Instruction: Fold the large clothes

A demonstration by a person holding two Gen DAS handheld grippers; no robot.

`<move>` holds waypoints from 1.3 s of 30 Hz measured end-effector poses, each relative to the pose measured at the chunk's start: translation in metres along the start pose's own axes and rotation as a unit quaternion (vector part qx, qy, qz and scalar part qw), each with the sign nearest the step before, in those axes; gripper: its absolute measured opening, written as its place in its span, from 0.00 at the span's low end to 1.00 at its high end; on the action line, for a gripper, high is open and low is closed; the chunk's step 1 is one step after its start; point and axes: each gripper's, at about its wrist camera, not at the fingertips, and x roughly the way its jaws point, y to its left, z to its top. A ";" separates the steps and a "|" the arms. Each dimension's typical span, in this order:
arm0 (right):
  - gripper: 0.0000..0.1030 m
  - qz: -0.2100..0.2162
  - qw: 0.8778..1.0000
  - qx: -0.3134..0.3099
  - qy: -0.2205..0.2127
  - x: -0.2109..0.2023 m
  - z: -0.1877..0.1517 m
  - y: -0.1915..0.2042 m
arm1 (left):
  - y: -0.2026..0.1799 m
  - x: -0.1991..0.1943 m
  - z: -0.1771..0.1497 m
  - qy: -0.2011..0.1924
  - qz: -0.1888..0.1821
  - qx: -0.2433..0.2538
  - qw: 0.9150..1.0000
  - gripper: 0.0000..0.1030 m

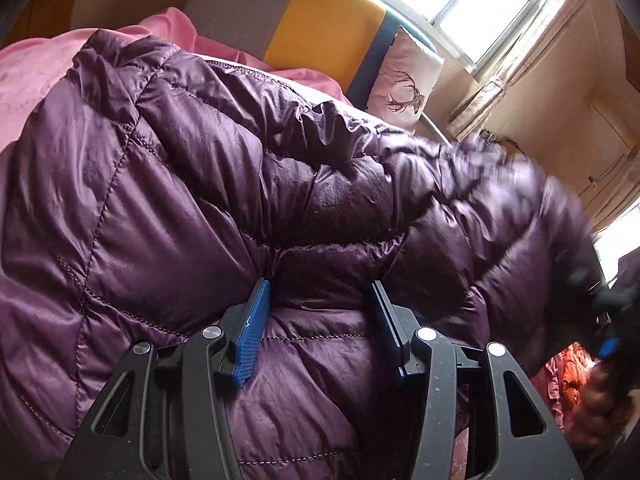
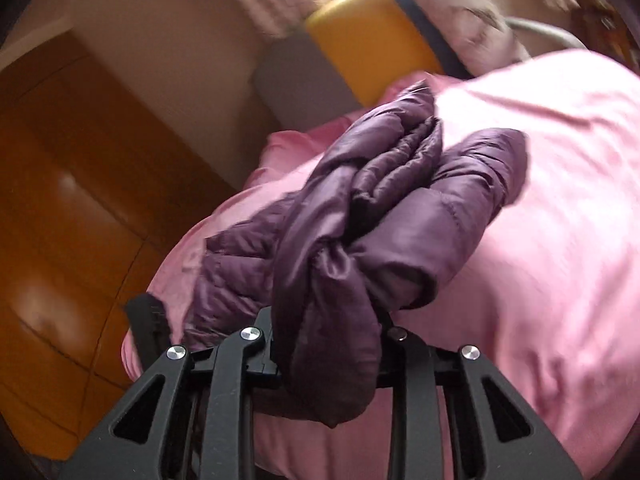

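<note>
Hand-held gripper on the right (image 2: 326, 344) is pinching a bunched handful of the purple down jacket (image 2: 384, 200); its fingers are buried under the cloth, so only the gathered, twisted fabric draped over them shows the grip. The left hand-held gripper (image 1: 320, 300) stands half spread, its blue pads (image 1: 256, 308) pushed into a puffy fold of the jacket (image 1: 200, 184). The fold bulges between the pads and appears caught by them, though whether the hold is firm I cannot tell.

The jacket lies on the pink bedsheet (image 2: 552, 184) of a bed, its bulk spread toward the yellow cushion (image 1: 320, 28) at the head end; a pale pillow with a deer print (image 1: 404, 80) sits just beside that cushion. In the left view a blurred part of the jacket sweeps across on the side away from the cushion, with the right hand-held gripper a dark blur at the frame's edge.

The step in hand looks like gathering a sleeve or side edge and carrying it over the body for a fold. Next, the lifted part probably needs laying flat across the jacket's middle, while the left side pins the body against the bed. Slippery, air-filled quilting will likely spring back, so the fold may want pressing down before the right grip lets go.
</note>
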 end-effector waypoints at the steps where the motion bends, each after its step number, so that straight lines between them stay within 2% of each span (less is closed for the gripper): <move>1: 0.24 0.009 1.000 -0.019 0.004 0.007 0.003 0.016 | 0.001 -0.001 -0.001 0.000 -0.002 -0.002 1.000 0.48; 4: 0.24 0.030 0.997 -0.071 0.025 0.035 0.008 0.062 | 0.008 -0.003 -0.002 0.000 -0.013 -0.010 1.000 0.45; 8: 0.24 0.029 0.988 -0.134 0.066 0.073 0.001 0.110 | 0.023 -0.012 -0.002 0.005 -0.033 -0.021 0.999 0.38; 13: 0.24 0.002 0.976 -0.192 0.107 0.108 -0.015 0.139 | 0.051 -0.064 -0.008 0.020 -0.073 -0.036 0.996 0.38; 15: 0.24 -0.011 0.968 -0.223 0.118 0.121 -0.024 0.150 | 0.068 -0.100 -0.012 0.001 -0.072 -0.033 0.997 0.44; 16: 0.24 -0.015 0.965 -0.232 0.123 0.123 -0.032 0.156 | 0.077 -0.116 -0.012 -0.016 -0.067 -0.036 0.997 0.52; 17: 0.24 -0.021 0.962 -0.242 0.127 0.128 -0.038 0.160 | 0.090 -0.137 -0.010 -0.039 -0.065 -0.042 0.996 0.55; 19: 0.25 -0.043 0.952 -0.275 0.130 0.137 -0.052 0.171 | 0.106 -0.160 -0.004 -0.063 -0.066 -0.056 0.994 0.57; 22: 0.28 -0.068 0.937 -0.317 0.132 0.150 -0.074 0.181 | 0.124 -0.184 0.014 -0.098 -0.087 -0.074 0.989 0.65; 25: 0.30 -0.085 0.925 -0.349 0.120 0.151 -0.088 0.187 | 0.123 -0.181 0.034 -0.092 -0.103 -0.071 0.988 0.72; 27: 0.30 -0.089 0.919 -0.366 0.116 0.150 -0.095 0.190 | 0.113 -0.172 0.046 -0.087 -0.092 -0.058 0.990 0.73; 30: 0.35 -0.079 0.917 -0.375 0.112 0.143 -0.106 0.190 | 0.098 -0.145 0.069 -0.049 -0.084 -0.059 0.993 0.73; 31: 0.42 -0.067 0.918 -0.374 0.111 0.140 -0.111 0.189 | 0.096 -0.137 0.075 -0.035 -0.087 -0.058 0.994 0.67; 32: 0.53 -0.050 0.920 -0.373 0.111 0.134 -0.110 0.187 | 0.092 -0.127 0.081 -0.017 -0.082 -0.047 0.995 0.42; 33: 0.58 -0.026 0.922 -0.369 0.114 0.127 -0.108 0.184 | 0.098 -0.124 0.089 -0.009 -0.067 -0.041 0.997 0.30; 34: 0.65 0.003 0.927 -0.357 0.119 0.117 -0.103 0.180 | 0.096 -0.120 0.091 0.000 -0.062 -0.041 0.997 0.25; 35: 0.66 0.035 0.933 -0.337 0.124 0.105 -0.096 0.173 | 0.096 -0.117 0.093 0.006 -0.068 -0.046 0.997 0.21; 37: 0.66 0.090 0.945 -0.290 0.121 0.077 -0.078 0.152 | 0.098 -0.118 0.095 0.013 -0.065 -0.044 0.997 0.20; 39: 0.66 0.098 0.958 -0.251 0.099 0.055 -0.059 0.124 | 0.098 -0.120 0.096 0.019 -0.063 -0.041 0.997 0.20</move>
